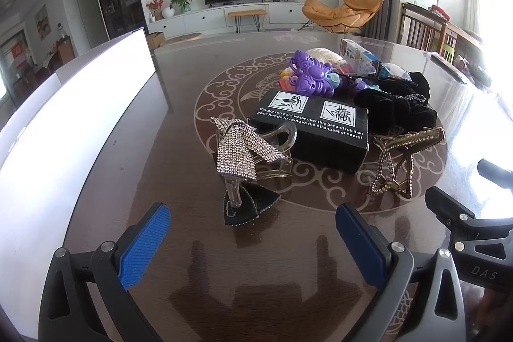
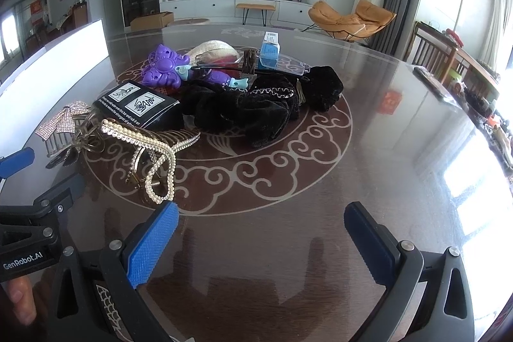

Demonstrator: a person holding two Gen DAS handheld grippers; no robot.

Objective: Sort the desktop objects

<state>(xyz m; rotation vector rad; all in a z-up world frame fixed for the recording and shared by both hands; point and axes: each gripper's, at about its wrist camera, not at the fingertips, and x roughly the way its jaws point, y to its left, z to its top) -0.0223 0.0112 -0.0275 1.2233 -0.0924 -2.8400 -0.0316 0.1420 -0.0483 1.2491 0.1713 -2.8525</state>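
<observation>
A heap of small objects lies on the dark glass-topped table (image 1: pixel 134 181). Nearest my left gripper (image 1: pixel 253 213) is a rhinestone bow hair clip (image 1: pixel 243 149), just ahead of its open blue pads. Behind the clip lies a black printed box (image 1: pixel 314 124), also in the right wrist view (image 2: pixel 141 104). A pearl and gold hair claw (image 1: pixel 404 156) (image 2: pixel 147 146) sits just ahead and left of my right gripper (image 2: pixel 261 217), which is open and empty. Further back are black velvet scrunchies (image 2: pixel 256 104), a purple butterfly toy (image 1: pixel 311 76) (image 2: pixel 163 69) and a blue carton (image 2: pixel 269 48).
A bright white board (image 1: pixel 80 117) stands along the table's left edge. In the left wrist view the right gripper's black frame (image 1: pixel 465 229) shows at the right. Dining chairs (image 2: pixel 433 53) and a cluttered side table stand at the far right. Bare tabletop lies to the right of the heap.
</observation>
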